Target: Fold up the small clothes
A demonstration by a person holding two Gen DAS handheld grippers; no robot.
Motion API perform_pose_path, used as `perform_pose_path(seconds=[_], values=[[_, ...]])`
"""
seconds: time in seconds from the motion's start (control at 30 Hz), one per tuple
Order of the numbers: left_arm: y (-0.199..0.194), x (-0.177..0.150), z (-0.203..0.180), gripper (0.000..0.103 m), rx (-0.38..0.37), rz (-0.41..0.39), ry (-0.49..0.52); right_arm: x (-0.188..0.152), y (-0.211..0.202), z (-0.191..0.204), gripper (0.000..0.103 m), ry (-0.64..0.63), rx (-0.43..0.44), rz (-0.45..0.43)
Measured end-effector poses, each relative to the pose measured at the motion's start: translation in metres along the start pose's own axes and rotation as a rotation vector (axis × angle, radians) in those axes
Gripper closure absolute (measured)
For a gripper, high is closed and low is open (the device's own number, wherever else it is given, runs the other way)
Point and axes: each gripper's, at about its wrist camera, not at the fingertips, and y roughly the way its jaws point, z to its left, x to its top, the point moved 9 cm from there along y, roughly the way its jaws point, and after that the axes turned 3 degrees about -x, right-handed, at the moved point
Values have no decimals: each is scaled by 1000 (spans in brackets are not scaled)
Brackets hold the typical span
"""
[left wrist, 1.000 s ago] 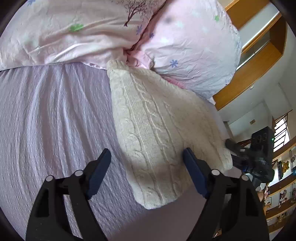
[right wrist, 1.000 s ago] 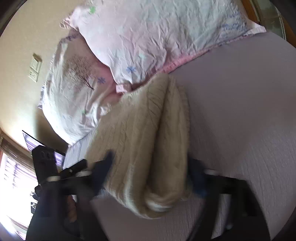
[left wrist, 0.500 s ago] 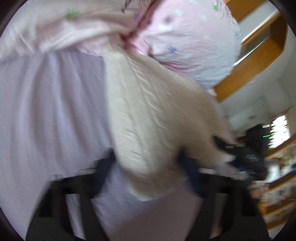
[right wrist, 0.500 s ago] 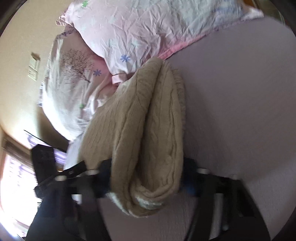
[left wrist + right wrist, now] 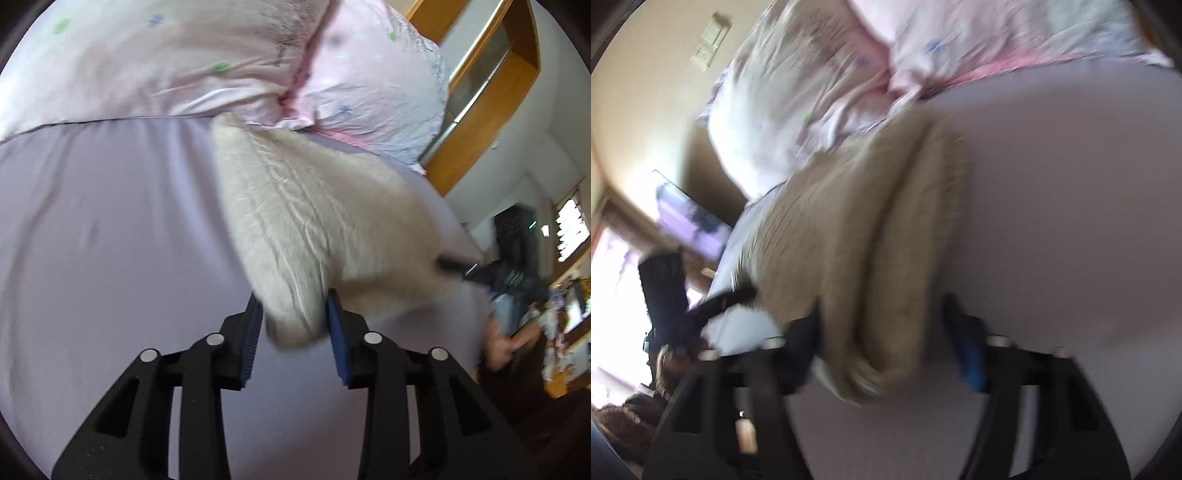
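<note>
A folded cream cable-knit sweater (image 5: 314, 221) lies on the lilac bedsheet (image 5: 110, 240), its far end against the pillows. My left gripper (image 5: 293, 314) is shut on the sweater's near corner, the knit bunched between the blue pads. In the right wrist view the sweater (image 5: 868, 240) looks tan and doubled over. My right gripper (image 5: 886, 332) straddles its near folded end with the jaws apart; the view is blurred. The right gripper also shows in the left wrist view (image 5: 480, 273) at the sweater's right edge.
Two pink floral pillows (image 5: 184, 62) lie along the head of the bed. A wooden window frame (image 5: 491, 110) and shelves stand beyond the bed's right edge. A wall switch (image 5: 709, 44) and a bright window show in the right wrist view.
My left gripper has closed from wide open onto the sweater's near corner. My right gripper has pushed forward around the folded end. Both views have shifted and blurred.
</note>
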Motion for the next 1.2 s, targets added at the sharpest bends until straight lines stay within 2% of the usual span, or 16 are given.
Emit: perform_pose_path(seconds=[0.07,0.1,0.17,0.3,0.37,0.43,0.5,0.6,0.67,0.7,0.77,0.83,0.9,1.0,1.07,1.2], values=[[-17,5,3,60,34,-62,22,26,-23,-1,27,39,20,-120],[-23,11,5,58,60,-99,37,36,-26,3,28,44,38,-142],[-32,21,3,48,82,-152,63,53,-13,19,31,28,45,-133],[-36,23,-4,44,63,-164,62,73,37,22,39,79,33,-32],[-37,22,-8,41,66,-168,64,79,61,13,82,80,-18,3],[-39,22,-8,41,72,-178,59,90,65,-6,90,92,-81,-49],[-43,21,-7,40,75,-190,49,98,63,-23,90,145,-100,-78],[-46,21,-3,37,81,-198,40,96,61,-24,86,134,-79,-49],[-48,20,-2,34,79,-199,42,89,37,-15,70,119,-102,-96],[-48,19,-2,33,76,-200,42,88,24,-9,53,108,-97,-131],[-50,19,-4,30,62,-206,44,74,-4,21,38,53,15,-179],[-52,18,-9,27,45,-215,53,51,-10,51,38,-5,137,-127],[-54,20,-18,25,21,-229,73,24,-7,67,38,-49,192,-57],[-56,31,-45,18,-29,-269,131,-5,10,58,38,-76,102,12],[-51,42,-64,10,-48,-290,171,-10,14,48,38,-24,129,0],[-10,47,-89,10,-53,-195,227,-15,1,40,38,18,149,-27]])
